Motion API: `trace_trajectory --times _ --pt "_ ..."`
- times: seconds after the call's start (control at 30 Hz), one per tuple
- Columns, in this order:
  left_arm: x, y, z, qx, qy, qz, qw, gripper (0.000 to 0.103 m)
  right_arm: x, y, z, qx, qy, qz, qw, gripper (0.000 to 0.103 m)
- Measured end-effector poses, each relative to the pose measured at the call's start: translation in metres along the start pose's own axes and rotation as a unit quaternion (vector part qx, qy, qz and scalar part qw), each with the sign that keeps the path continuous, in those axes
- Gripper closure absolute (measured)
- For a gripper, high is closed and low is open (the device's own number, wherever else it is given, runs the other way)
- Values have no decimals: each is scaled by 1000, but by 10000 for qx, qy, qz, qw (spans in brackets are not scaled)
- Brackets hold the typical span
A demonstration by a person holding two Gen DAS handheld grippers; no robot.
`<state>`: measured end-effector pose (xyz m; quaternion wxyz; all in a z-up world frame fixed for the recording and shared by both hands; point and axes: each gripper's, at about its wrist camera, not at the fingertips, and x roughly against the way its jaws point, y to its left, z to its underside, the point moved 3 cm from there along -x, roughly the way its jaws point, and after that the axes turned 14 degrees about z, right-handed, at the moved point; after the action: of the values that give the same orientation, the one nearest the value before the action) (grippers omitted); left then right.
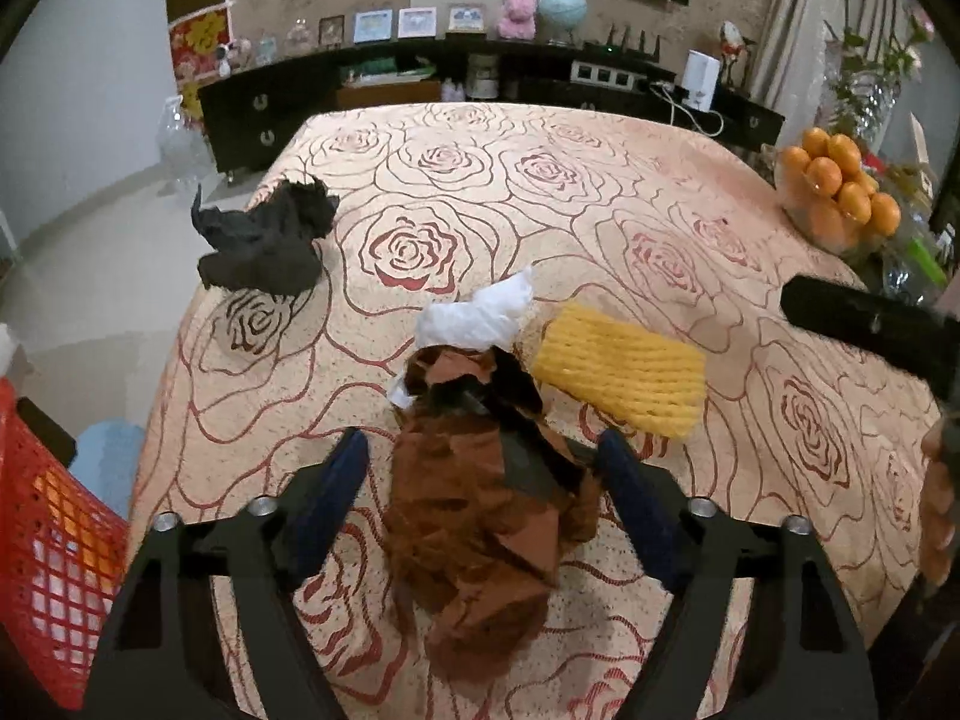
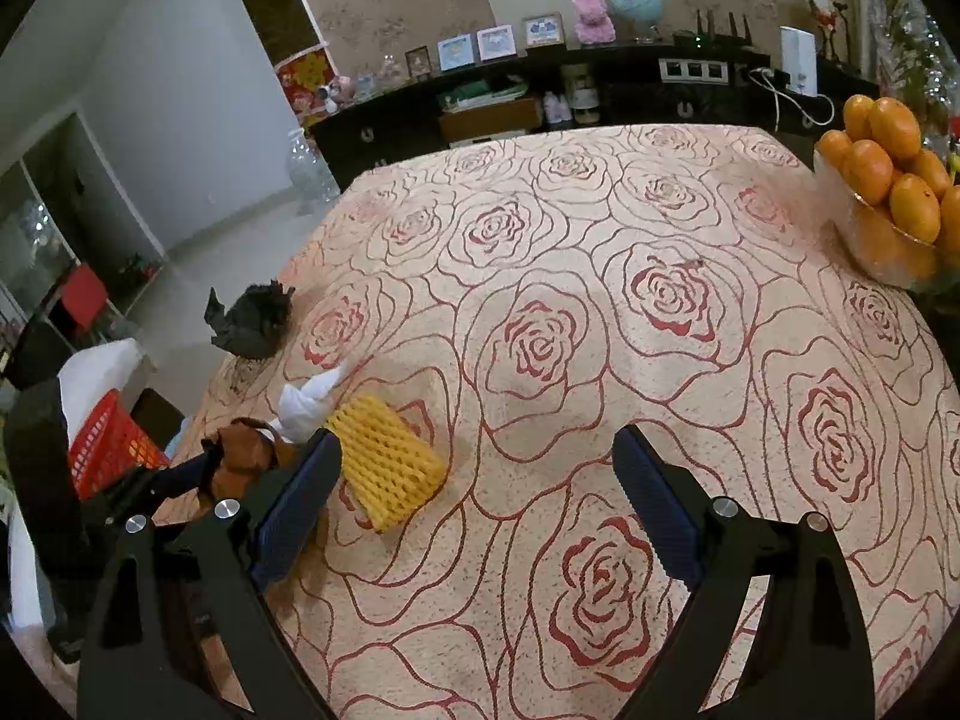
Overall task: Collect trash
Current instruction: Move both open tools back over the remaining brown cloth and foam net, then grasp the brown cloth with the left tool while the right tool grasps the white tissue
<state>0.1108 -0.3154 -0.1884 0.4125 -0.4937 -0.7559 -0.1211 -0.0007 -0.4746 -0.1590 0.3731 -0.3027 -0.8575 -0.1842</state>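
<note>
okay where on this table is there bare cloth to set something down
Most of the rose tablecloth is bare: the wide middle and far stretch between the black crumpled wad and the bowl of oranges. The near-left edge is crowded: brown paper, white tissue and yellow foam net bunch together.

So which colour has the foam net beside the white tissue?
The foam net is yellow, clearest in the left wrist view.

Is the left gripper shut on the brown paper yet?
No, open: left gripper straddles the brown paper wad, with gaps beside both fingers.
</note>
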Motion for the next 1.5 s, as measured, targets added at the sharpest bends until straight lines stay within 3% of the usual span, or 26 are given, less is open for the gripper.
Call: trace_trajectory --times 0.13,0.2,0.57,1.0,1.5 --pt "0 1 1 -35 -41 -68 10000 39 -4 5 1 71 41 -10 10000 14" --pt "3 1 1 -70 -92 -130 9998 46 -4 8 2 117 31 -27 9999 14" --pt "18 2 5 -169 -202 -278 9993 47 -10 15 8 227 104 -59 9997 14" --pt "70 28 16 -59 -529 -473 9975 47 -15 31 10 506 2 -39 9987 14" --pt "106 53 14 122 -879 -845 9925 47 -38 121 -1 1578 -353 -283 9864 14"
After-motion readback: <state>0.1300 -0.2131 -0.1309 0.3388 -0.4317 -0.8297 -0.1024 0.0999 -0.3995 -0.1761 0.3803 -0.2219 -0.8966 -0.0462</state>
